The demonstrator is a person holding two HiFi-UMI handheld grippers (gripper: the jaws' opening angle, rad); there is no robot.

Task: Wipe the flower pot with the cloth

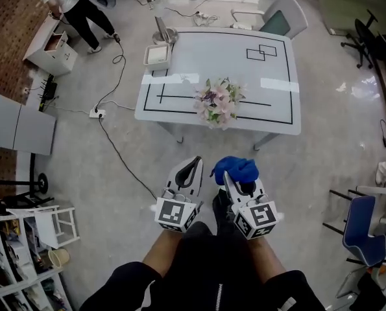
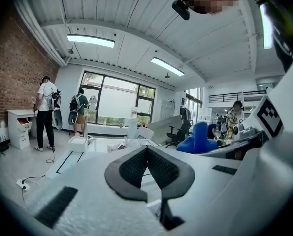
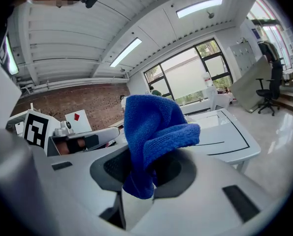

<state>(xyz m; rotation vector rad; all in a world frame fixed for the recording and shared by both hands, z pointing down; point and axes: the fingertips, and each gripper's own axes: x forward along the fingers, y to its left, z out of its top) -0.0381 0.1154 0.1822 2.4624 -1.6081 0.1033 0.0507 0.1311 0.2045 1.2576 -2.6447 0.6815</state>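
Observation:
A bunch of pink and white flowers [image 1: 217, 102] stands near the front edge of the white table [image 1: 277, 102]; its pot is hidden under the blooms. My right gripper [image 1: 228, 175] is shut on a blue cloth [image 1: 237, 168], which bulges out above the jaws [image 3: 153, 132]. My left gripper [image 1: 195, 163] is shut with nothing in it, pads touching [image 2: 147, 151]. Both grippers hang over the floor in front of the table, close to my legs. In the left gripper view the blue cloth [image 2: 198, 139] shows to the right.
A white tray [image 1: 157, 56] and a metal bowl [image 1: 165, 36] sit at the table's far left corner. A chair [image 1: 280, 18] stands behind the table. A cable and power strip [image 1: 96, 113] lie on the floor at left. A person [image 1: 69, 5] stands at the far left.

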